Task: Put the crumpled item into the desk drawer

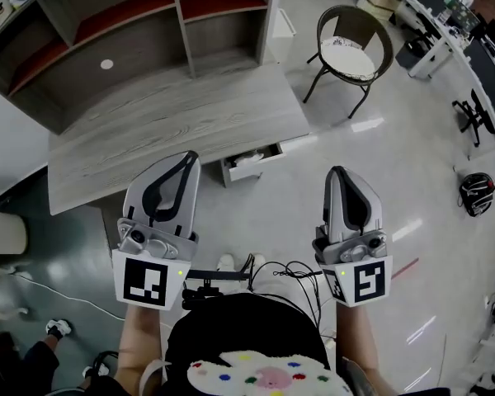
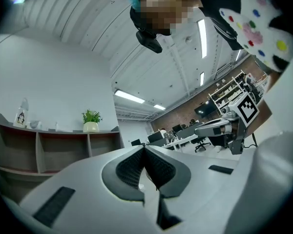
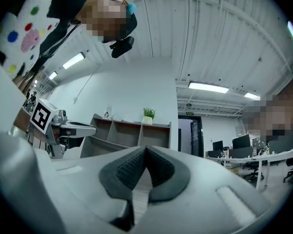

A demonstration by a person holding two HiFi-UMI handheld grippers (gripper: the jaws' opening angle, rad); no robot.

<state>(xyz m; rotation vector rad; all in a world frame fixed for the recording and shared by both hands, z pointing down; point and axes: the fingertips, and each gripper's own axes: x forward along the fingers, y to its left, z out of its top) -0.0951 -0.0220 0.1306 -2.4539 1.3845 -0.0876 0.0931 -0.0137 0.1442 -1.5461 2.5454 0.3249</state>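
A grey wood-grain desk (image 1: 181, 130) stands on a pale, glossy floor (image 1: 379, 163), its far edge against an open shelf unit (image 1: 132, 23). Under the desk's near edge, close to the right corner, a drawer (image 1: 252, 165) is pulled out, with something white inside. A small white disc (image 1: 106, 64) lies on the unit's lowest board, just behind the desk's far edge. A potted plant (image 2: 91, 121) sits on top of the unit. On the floor beyond the desk's right edge stands a round-backed chair (image 1: 352, 49). Farther right are a black office chair (image 1: 472, 114) and a dark rounded thing (image 1: 477, 193). A white cable (image 1: 58, 291) trails across the darker floor off the desk's near left corner.
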